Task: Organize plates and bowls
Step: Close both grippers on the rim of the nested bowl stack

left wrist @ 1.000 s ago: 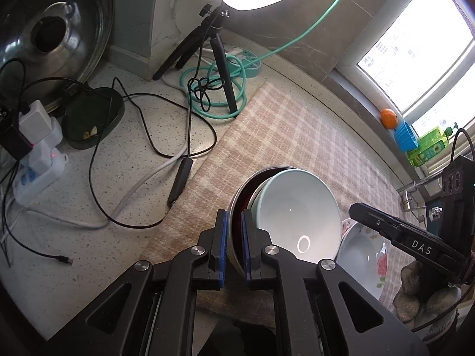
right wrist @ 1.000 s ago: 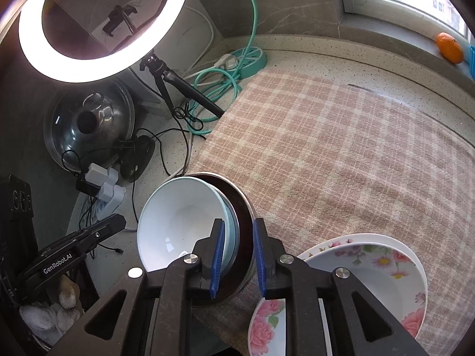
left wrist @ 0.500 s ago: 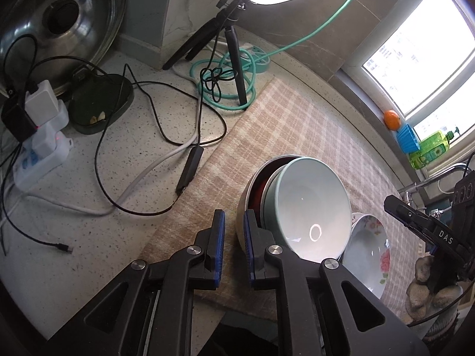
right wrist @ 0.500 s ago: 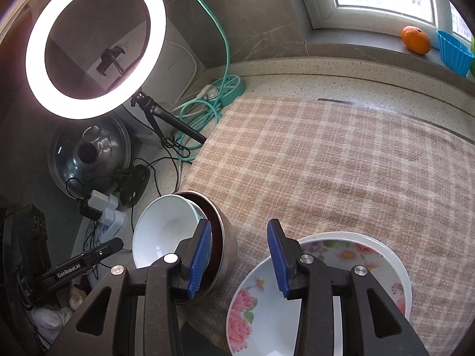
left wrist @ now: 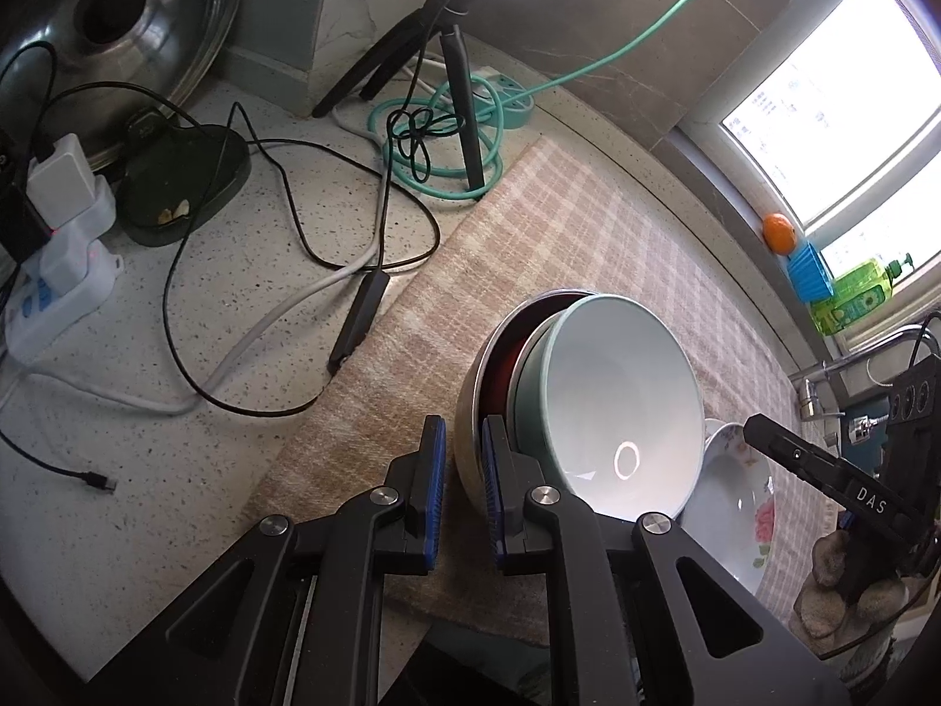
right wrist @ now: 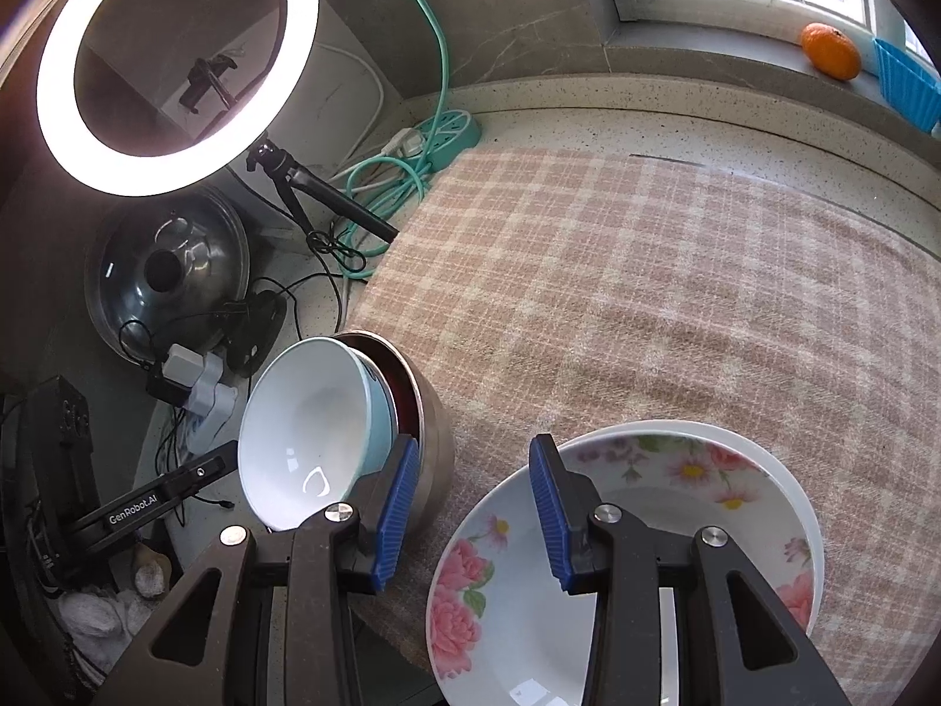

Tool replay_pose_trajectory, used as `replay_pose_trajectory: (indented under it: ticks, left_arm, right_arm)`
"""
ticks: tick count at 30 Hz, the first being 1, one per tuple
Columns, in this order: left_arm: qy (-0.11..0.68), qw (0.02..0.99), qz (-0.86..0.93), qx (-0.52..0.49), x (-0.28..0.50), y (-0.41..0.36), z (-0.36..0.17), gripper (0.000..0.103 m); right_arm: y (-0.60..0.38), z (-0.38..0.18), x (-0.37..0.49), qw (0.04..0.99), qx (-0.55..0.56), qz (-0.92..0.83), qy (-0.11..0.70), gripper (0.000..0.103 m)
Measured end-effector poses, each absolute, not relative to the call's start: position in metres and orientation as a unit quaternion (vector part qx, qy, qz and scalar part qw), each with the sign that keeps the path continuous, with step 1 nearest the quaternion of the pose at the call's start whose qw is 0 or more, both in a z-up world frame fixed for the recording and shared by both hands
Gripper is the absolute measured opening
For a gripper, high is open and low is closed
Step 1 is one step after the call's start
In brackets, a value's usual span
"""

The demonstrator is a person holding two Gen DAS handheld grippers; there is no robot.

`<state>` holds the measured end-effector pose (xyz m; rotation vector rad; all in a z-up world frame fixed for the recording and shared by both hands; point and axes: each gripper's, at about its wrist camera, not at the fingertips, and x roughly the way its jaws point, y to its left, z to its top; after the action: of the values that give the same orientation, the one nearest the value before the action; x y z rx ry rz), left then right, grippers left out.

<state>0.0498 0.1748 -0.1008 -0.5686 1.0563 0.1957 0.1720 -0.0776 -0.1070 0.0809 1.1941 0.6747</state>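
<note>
A pale green bowl [left wrist: 617,400] sits nested and tilted in a metal bowl [left wrist: 470,453] with a dark red inside, on the checked cloth [left wrist: 564,235]. My left gripper [left wrist: 461,470] has its jaws a little apart, astride the metal bowl's near rim without pinching it. In the right wrist view the same pale bowl [right wrist: 312,429] and metal bowl [right wrist: 432,441] stand at the left. My right gripper [right wrist: 473,488] is open and empty between them and the floral plates [right wrist: 676,529], which lie stacked at the front right.
Cables [left wrist: 282,270], a power strip [left wrist: 53,270] and a dark dish [left wrist: 176,176] lie on the speckled counter to the left. A ring light tripod [left wrist: 459,59] and a pot lid [left wrist: 117,17] stand at the back. An orange [right wrist: 830,50] sits on the sill.
My right gripper let go of the bowl rim, opened wide and drew back to the right. My left gripper loosened slightly and pulled back. The nested bowls stayed on the cloth.
</note>
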Motion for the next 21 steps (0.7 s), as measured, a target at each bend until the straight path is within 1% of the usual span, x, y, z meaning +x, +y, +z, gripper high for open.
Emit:
replay_pose_trajectory:
  ticks: [6, 16, 21]
  left_arm:
    - [0.504, 0.827, 0.064, -0.240, 0.063, 0.182, -0.102, 0.011]
    - [0.510, 0.830, 0.034, -0.223, 0.071, 0.191, -0.105, 0.011]
    - [0.516, 0.829, 0.018, -0.212, 0.075, 0.191, -0.107, 0.010]
  right_arm:
    - [-0.069, -0.116, 0.168, 0.778, 0.043, 0.289, 0.556, 0.022]
    - [-0.057, -0.128, 0.160, 0.781, 0.058, 0.263, 0.564, 0.021]
    - [-0.050, -0.130, 0.158, 0.783, 0.048, 0.262, 0.563, 0.019]
